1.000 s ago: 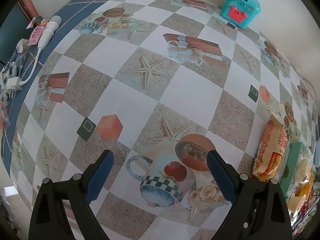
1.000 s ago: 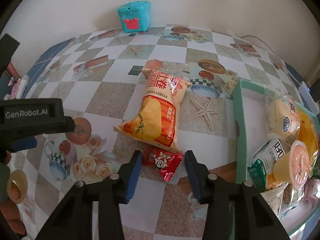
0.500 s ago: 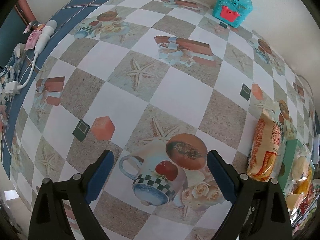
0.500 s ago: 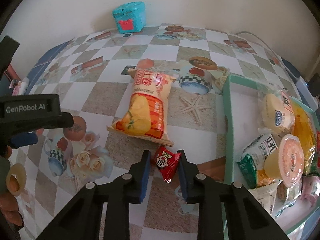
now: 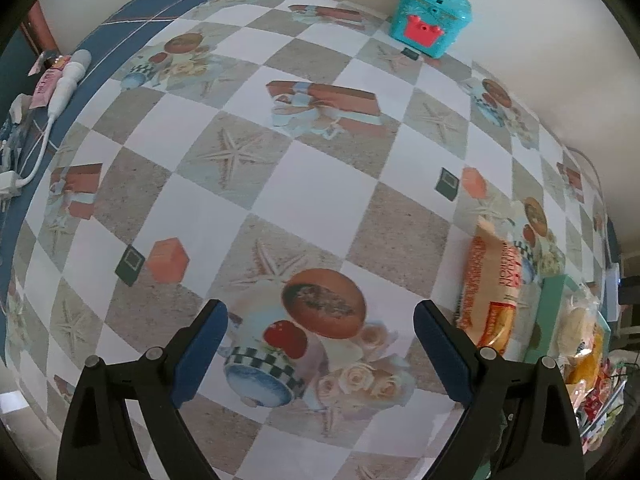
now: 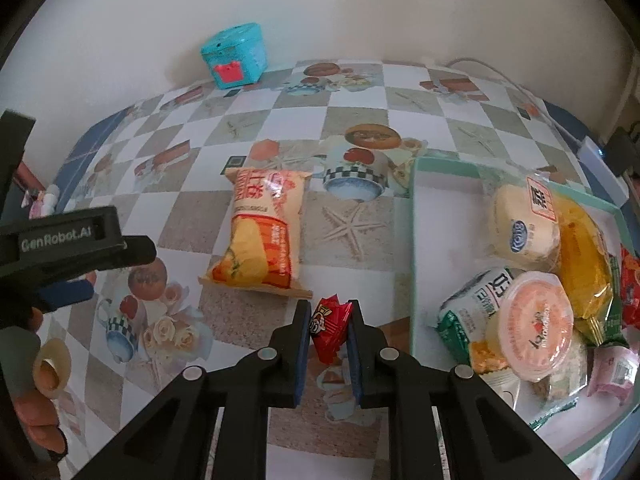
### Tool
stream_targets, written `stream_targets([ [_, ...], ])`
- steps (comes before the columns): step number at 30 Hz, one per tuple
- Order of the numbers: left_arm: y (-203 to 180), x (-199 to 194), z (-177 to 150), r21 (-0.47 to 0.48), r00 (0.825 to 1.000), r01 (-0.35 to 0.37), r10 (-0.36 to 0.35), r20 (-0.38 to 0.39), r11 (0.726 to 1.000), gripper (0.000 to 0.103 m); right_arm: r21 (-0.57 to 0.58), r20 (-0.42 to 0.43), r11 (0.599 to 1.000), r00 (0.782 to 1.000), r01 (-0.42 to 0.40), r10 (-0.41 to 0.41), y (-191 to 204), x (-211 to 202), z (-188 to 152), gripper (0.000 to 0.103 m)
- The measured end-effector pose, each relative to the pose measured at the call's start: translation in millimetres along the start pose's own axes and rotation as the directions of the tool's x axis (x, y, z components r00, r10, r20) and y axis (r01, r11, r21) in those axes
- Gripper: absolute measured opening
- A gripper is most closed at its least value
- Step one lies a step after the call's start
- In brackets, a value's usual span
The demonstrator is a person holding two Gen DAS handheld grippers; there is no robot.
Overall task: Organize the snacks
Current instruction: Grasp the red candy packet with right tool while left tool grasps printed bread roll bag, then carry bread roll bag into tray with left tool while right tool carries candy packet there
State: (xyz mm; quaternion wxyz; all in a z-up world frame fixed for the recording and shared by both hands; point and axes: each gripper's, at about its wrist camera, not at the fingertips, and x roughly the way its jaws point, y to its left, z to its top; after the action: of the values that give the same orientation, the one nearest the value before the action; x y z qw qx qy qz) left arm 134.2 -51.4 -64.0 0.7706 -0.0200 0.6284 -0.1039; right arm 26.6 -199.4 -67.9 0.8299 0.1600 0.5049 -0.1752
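Observation:
My right gripper (image 6: 329,314) is shut on a small red snack packet (image 6: 330,328), crumpled between the blue pads and lifted just off the tablecloth. An orange snack bag (image 6: 262,232) lies flat just beyond it, and shows as the orange snack bag (image 5: 490,288) at the right of the left wrist view. To the right stands a teal tray (image 6: 414,240) holding several snacks, among them a jelly cup (image 6: 536,326) and a wrapped bun (image 6: 520,224). My left gripper (image 5: 320,324) hangs open over the printed cloth with nothing between its fingers; the same left gripper (image 6: 72,256) appears at the left of the right wrist view.
A turquoise toy box (image 6: 234,56) stands against the back wall. A white corded device (image 5: 66,80) and small pink items lie on the blue border at the far left table edge. A cable (image 6: 500,76) runs along the back right. A person's hand (image 6: 36,384) holds the left gripper.
The right jaws closed onto the red packet and lifted it slightly, squeezing it upright. Both hands drifted, so the orange bag and tray shifted in view. The left jaws stayed wide.

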Motion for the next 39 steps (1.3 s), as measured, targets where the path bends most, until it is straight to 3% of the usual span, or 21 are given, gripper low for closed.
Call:
stream_targets([
  [11,-55.9,0.9,0.9,0.078,0.990,0.133,-0.136,0.031,0.988,0.094,0.093,0.121,0.996,0.992,0.011,-0.022,-28.9,-38.3,20.3,0.018],
  [20,-90.7,13.9,5.9,0.185,0.986,0.159,-0.167,0.030,0.970,0.091,0.120,0.144,0.993,0.989,0.001,-0.018,-38.3,-46.5,23.7,0.018],
  [24,-99.2,23.7,6.4,0.199,0.985,0.161,-0.169,0.021,0.967,0.076,0.124,0.149,0.992,0.989,0.001,-0.020,-41.0,-47.7,24.0,0.018],
  [27,-102.4,27.7,4.0,0.204,0.986,0.158,-0.164,0.012,0.966,0.072,0.130,0.149,0.992,0.989,-0.002,-0.018,-42.8,-48.0,24.1,0.018],
  [28,-104.4,29.6,3.7,0.207,0.986,0.160,-0.165,0.009,0.965,0.067,0.129,0.149,0.992,0.989,-0.002,-0.018,-42.8,-48.0,24.1,0.018],
  [29,-106.0,30.7,3.0,0.210,0.986,0.160,-0.164,0.005,0.964,0.052,0.129,0.148,0.992,0.989,-0.002,-0.017,-42.8,-48.1,23.9,0.018],
  [30,-107.5,31.8,2.1,0.215,0.986,0.164,-0.167,-0.002,0.963,0.045,0.130,0.148,0.991,0.989,-0.002,-0.017,-42.6,-48.1,24.0,0.018],
  [39,-112.2,25.6,-2.5,0.234,0.987,0.158,-0.161,-0.005,0.959,0.036,0.150,0.161,0.989,0.987,0.001,-0.025,-45.2,-58.3,21.2,0.018],
])
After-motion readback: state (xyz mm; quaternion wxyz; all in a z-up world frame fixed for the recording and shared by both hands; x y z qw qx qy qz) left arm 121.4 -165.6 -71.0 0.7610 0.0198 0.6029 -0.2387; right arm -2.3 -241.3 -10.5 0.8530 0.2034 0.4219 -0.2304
